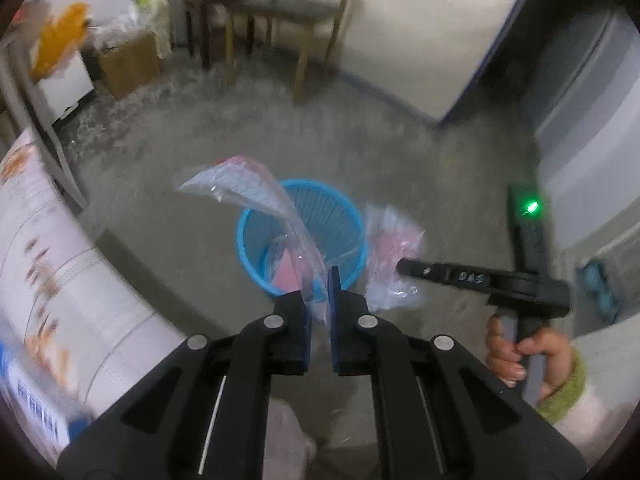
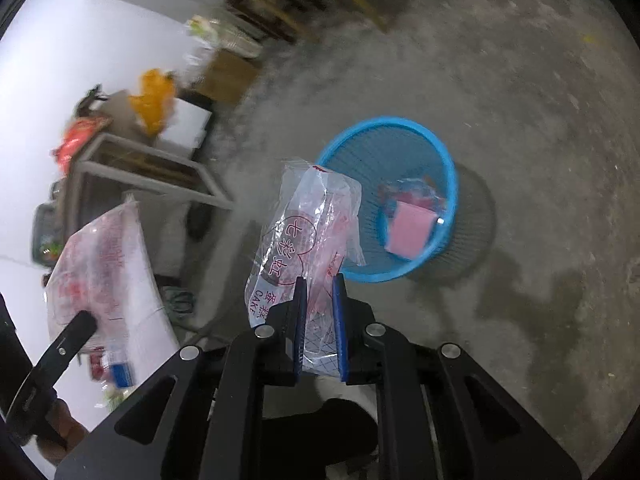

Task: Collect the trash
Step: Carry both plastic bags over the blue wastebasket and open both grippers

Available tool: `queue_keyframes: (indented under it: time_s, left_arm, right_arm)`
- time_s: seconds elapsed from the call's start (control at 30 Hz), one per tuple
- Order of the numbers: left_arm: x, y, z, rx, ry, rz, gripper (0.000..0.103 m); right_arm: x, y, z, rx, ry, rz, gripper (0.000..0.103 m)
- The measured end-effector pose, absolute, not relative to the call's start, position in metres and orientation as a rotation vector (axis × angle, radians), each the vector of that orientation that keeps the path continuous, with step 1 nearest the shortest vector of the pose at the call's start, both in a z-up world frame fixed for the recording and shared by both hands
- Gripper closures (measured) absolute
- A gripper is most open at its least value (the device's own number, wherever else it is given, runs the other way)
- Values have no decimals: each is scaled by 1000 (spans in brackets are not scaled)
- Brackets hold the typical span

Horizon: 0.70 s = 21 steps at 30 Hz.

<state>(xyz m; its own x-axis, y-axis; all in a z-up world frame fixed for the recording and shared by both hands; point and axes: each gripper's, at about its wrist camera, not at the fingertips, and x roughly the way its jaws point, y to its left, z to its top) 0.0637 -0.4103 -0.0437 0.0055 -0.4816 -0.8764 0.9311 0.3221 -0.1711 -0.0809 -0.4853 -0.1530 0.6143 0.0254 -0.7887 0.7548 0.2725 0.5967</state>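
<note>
Concrete floor (image 2: 540, 80), blue basket (image 2: 452, 184), wrapper (image 2: 304, 236) reading "CAKE"

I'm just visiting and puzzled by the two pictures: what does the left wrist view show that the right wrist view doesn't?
Only the left wrist view shows the hand in a green cuff gripping the right gripper's handle, and a green light.

Only the right wrist view shows the CAKE lettering on the right gripper's wrapper, and a grey metal frame.

Both show the blue basket with pink trash inside, the left gripper shut on a clear plastic bag, a wooden chair, and the concrete floor.
</note>
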Motion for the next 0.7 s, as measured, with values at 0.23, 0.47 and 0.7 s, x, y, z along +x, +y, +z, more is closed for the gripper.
queue_keyframes:
  time_s: [0.23,0.47,0.7]
  left_arm:
    - [79,-485,-110,629,1146,-1171,80]
    - [96,-495,-128,627,1179,-1034,43]
    - [108,-461,-93,588,1107,-1027,36]
  right_arm:
    - [-45,-531,-194,1182,840,-653,82]
    - [-29,-549,-228,1110,950,-720,52]
    - [-57,-536,-228,1148,939,-721,47]
